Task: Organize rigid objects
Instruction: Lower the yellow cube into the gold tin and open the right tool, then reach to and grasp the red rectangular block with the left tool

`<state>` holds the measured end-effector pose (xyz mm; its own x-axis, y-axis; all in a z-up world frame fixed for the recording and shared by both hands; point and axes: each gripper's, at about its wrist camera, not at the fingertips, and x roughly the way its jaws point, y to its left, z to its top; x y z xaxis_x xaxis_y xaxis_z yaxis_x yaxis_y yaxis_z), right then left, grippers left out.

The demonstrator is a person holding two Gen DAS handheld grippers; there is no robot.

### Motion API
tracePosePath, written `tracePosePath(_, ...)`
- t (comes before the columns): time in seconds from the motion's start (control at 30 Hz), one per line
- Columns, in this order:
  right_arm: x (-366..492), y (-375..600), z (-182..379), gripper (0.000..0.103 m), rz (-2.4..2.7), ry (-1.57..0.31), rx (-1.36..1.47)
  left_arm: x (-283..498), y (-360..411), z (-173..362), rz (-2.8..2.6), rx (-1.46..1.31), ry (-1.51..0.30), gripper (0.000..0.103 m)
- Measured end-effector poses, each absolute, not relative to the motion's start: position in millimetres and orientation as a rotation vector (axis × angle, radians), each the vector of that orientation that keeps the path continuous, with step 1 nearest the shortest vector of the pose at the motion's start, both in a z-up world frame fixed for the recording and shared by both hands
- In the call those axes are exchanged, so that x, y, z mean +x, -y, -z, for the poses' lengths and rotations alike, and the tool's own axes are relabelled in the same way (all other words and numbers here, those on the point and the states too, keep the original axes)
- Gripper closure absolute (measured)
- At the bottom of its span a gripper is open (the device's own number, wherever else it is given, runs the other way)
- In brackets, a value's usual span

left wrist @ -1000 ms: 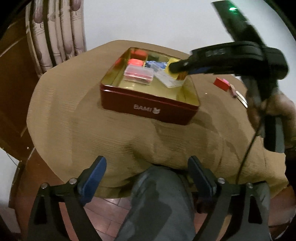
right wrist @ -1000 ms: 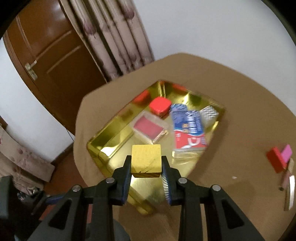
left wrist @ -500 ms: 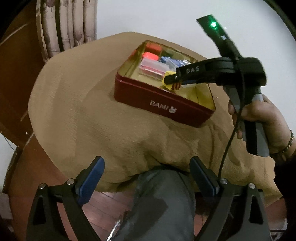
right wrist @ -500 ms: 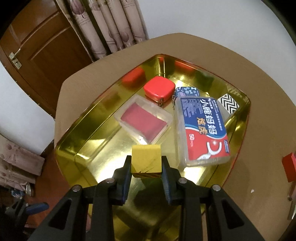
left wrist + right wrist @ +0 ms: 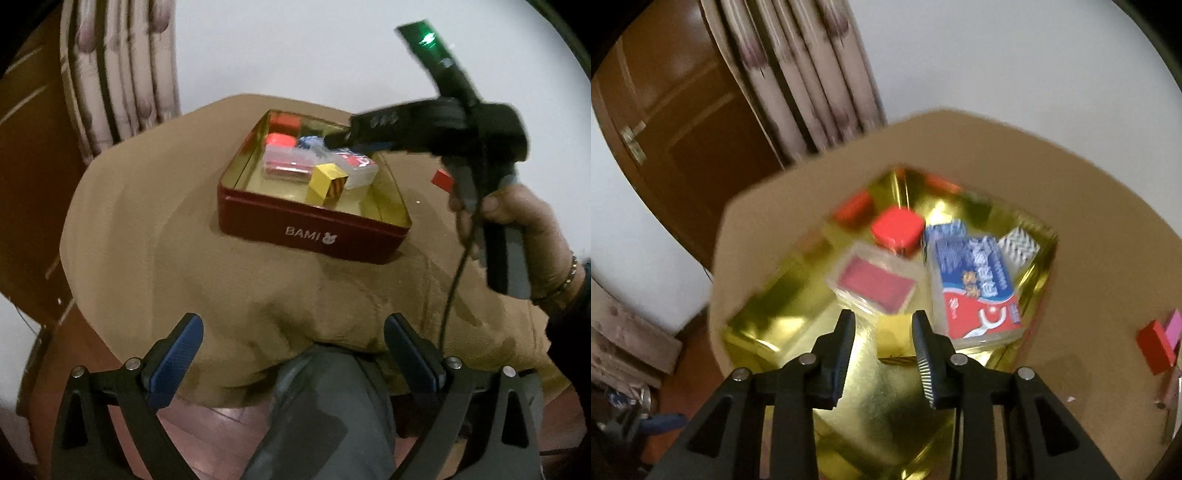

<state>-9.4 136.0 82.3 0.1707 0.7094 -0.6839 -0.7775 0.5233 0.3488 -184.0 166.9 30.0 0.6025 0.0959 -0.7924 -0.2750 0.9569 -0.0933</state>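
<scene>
From your left wrist camera, your left gripper (image 5: 293, 341) hangs wide and empty, its jaws opening, off the near edge of the tabletop (image 5: 155, 236) above a trouser leg (image 5: 325, 410). The red tin (image 5: 314, 230) marked BAMI sits mid-tabletop with bare cloth on every side. Inside it, the yellow block (image 5: 327, 184) lies tilted near the front wall, just beside a clear case (image 5: 286, 166). Your right gripper (image 5: 334, 139) reaches over the tin's far side, blurred, its fingertips hard to make out. A small red block (image 5: 442, 181) lies outside, partly hidden behind it.

From your right wrist camera, the right gripper (image 5: 883, 328) is narrow and opening, with nothing pressed between its pads; only a blurred sliver of yellow block (image 5: 895, 341) shows below them on the gold floor. The picture is smeared, yet it shows what the other hides: a floss-pick box (image 5: 977, 291) and a red square case (image 5: 898, 230). At the right edge, the red block (image 5: 1155, 347) and a pink piece (image 5: 1172, 326) are cut off.
</scene>
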Motion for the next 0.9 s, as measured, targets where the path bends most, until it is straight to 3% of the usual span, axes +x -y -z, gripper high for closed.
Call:
tracePosePath(0.2, -5, -41, -93, 0.064, -0.874, -0.803, 0.095, -189, -150, -34, -0.130, -0.155, -0.839, 0.006)
tracePosePath(0.33, 5, 55, -56, 0.064, -0.622, -0.814, 0.081, -190, -132, -38, -0.099, -0.144, -0.801, 0.006)
tracePosePath(0.5, 23, 176, -1, 0.064, -0.323, -0.897, -0.012, -163, -92, -41, 0.033, -0.103, -0.875, 0.006)
tracePosePath(0.63, 29, 239, 22, 0.064, -0.212, -0.924, 0.012, -121, -50, -50, 0.108, 0.032, -0.915, 0.006)
tracePosePath(0.9, 37, 274, 39, 0.059, -0.258, -0.923, 0.172, -16, 16, -82, 0.271, 0.557, -0.690, 0.005)
